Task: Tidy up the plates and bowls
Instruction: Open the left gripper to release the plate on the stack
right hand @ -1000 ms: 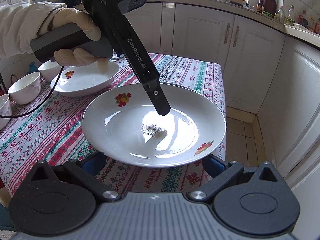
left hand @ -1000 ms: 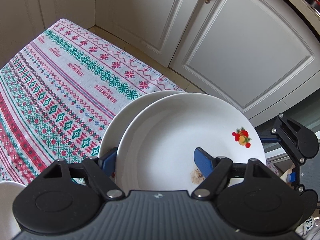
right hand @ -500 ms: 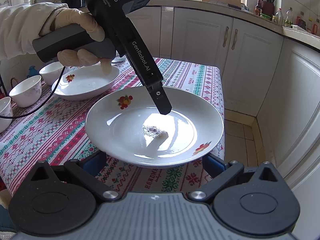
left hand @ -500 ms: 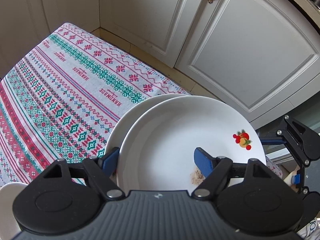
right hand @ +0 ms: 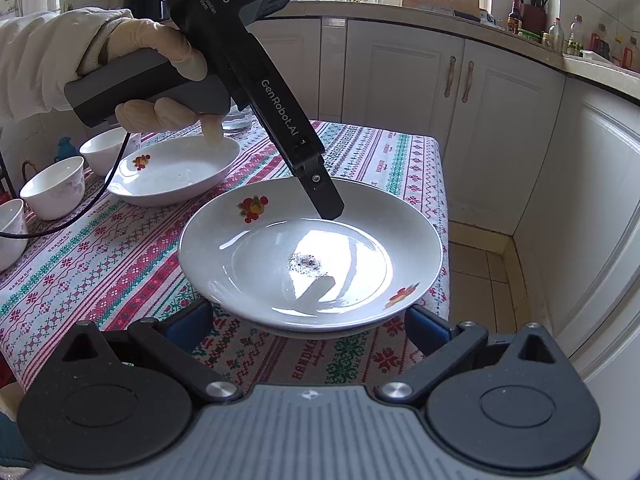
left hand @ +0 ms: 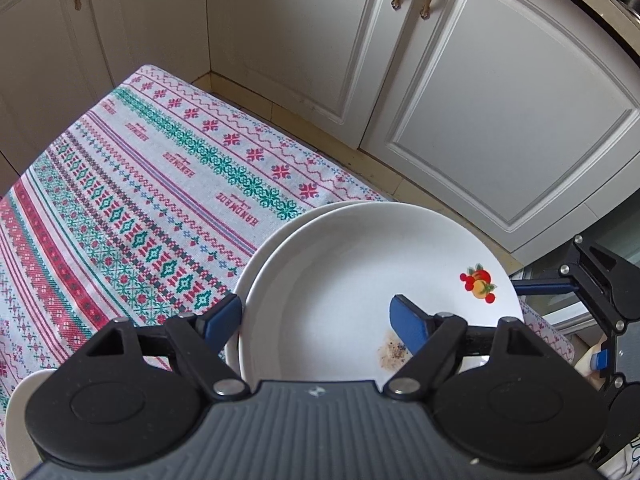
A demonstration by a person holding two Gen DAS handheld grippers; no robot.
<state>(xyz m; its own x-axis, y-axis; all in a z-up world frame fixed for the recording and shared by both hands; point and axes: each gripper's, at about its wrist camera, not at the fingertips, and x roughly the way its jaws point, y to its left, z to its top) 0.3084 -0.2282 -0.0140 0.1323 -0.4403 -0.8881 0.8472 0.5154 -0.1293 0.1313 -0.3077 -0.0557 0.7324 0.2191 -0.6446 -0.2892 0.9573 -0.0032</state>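
Observation:
A white plate with fruit decals (right hand: 256, 264) (left hand: 344, 292) lies on top of a second white plate (left hand: 276, 224) near the table corner; dark crumbs sit in its middle. My left gripper (left hand: 316, 320) straddles its rim, one finger (left hand: 222, 316) outside and one finger (right hand: 326, 200) over the inside. Its jaws are opening and the pads look clear of the plate. My right gripper (right hand: 308, 324) stands open, low at the plate's near rim, with a finger on either side.
A deep fruit-decal dish (right hand: 172, 172) and three small white bowls (right hand: 54, 192) stand at the table's left. A gloved hand (right hand: 160, 80) holds the left gripper. The table's edge (right hand: 440, 208) drops to tiled floor and cupboards (left hand: 500, 92) close by.
The left gripper has tilted up a little, so more cupboard shows. The top plate has settled slightly lower onto the one beneath. The right gripper has stayed still.

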